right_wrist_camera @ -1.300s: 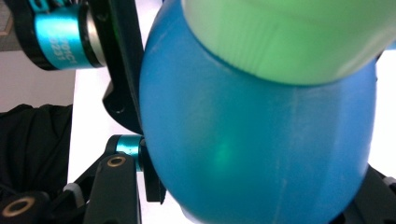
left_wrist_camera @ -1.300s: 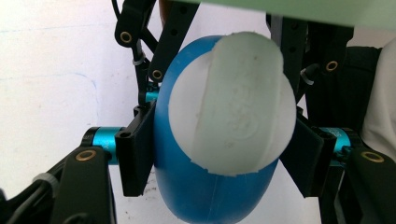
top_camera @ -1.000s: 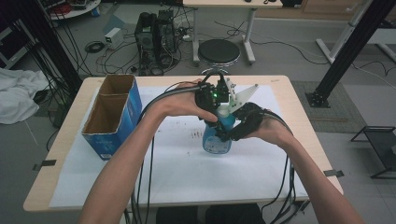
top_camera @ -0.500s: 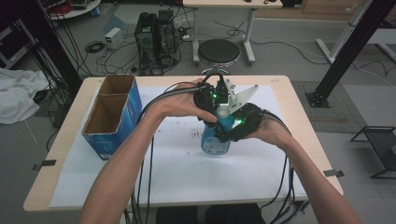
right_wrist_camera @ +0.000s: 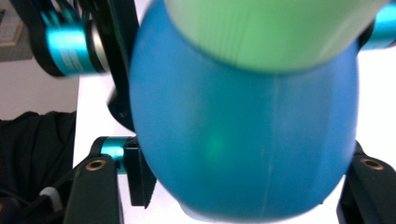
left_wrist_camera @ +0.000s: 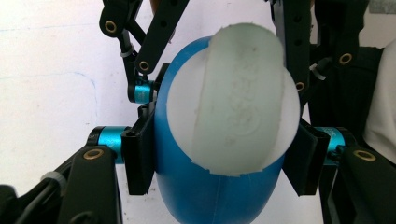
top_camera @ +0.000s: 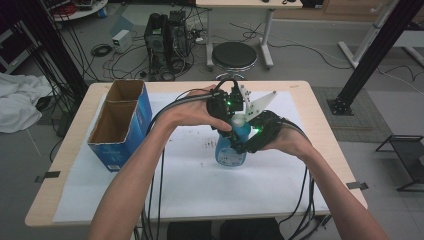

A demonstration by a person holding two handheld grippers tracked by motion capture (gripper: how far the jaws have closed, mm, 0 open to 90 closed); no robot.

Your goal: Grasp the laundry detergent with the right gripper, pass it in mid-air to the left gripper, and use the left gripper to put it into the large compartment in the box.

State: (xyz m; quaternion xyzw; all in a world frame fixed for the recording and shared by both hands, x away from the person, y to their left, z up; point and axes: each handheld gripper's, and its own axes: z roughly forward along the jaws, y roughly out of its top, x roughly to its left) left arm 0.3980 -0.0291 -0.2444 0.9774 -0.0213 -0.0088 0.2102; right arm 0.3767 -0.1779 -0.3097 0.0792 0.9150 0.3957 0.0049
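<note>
A blue bottle [top_camera: 230,150] with a white cap [top_camera: 239,120] stands upright on the white sheet at mid-table. My left gripper [top_camera: 233,124] comes down from above and is shut on the bottle's shoulder; in the left gripper view both pads [left_wrist_camera: 139,158] press the blue bottle [left_wrist_camera: 210,196] just under the cap [left_wrist_camera: 238,102]. My right gripper [top_camera: 242,145] reaches in from the right at the bottle's body. Its jaws have just been opening. In the right gripper view the bottle [right_wrist_camera: 243,154] sits between them, and the left pad [right_wrist_camera: 138,179] stands beside its wall.
An open blue cardboard box [top_camera: 120,125] with two compartments stands at the table's left. A white paper sheet [top_camera: 190,180] covers most of the tabletop. Cables trail from both grippers over the near edge. A black stool [top_camera: 235,55] stands beyond the far edge.
</note>
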